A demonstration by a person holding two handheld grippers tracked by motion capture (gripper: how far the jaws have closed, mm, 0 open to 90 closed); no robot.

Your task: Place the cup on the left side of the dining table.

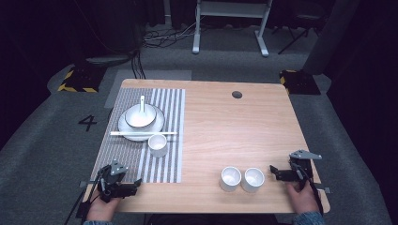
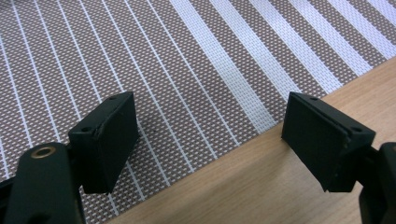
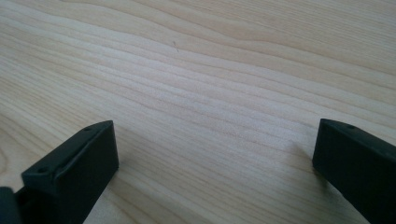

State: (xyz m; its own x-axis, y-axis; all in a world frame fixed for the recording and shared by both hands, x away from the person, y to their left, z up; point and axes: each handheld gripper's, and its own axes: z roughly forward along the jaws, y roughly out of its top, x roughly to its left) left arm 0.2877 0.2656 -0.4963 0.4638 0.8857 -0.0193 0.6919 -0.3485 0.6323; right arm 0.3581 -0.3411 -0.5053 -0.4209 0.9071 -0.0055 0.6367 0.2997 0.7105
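Hands: a person's left hand [image 1: 101, 208] and right hand [image 1: 302, 197] come in at the bottom edge of the high view, each holding a gripper.
Left gripper [image 1: 136, 183]: lower left of the high view, low over the near edge of the striped mat [image 1: 164, 164]; in the left gripper view its fingers [image 2: 109, 140] stand wide apart with nothing between them, one over the mat [image 2: 187, 70], the other over bare wood.
Right gripper [image 1: 272, 169]: lower right of the high view, pointing toward the frame's left; in the right gripper view its fingers [image 3: 77, 170] are spread wide and hold nothing, with plain tabletop [image 3: 210, 93] beneath.
Two cups [image 1: 231, 178]: white, side by side and just touching or nearly so, lower centre of the high view, just left of the right gripper.
Third cup [image 1: 157, 145]: white, on the mat, just below the chopsticks.
Chopsticks [image 1: 143, 133]: white pair lying level across the near rim of the plate.
Plate [image 1: 123, 125]: white, on the mat at centre left, carrying a bowl [image 1: 139, 117] with a spoon [image 1: 142, 103] standing in it.
Tabletop [image 1: 234, 131]: light wood, with a dark round hole [image 1: 237, 94] near its far edge.
Floor: grey carpet, a "4" mark [image 1: 88, 123] at the left, a white frame [image 1: 232, 23] at the top.
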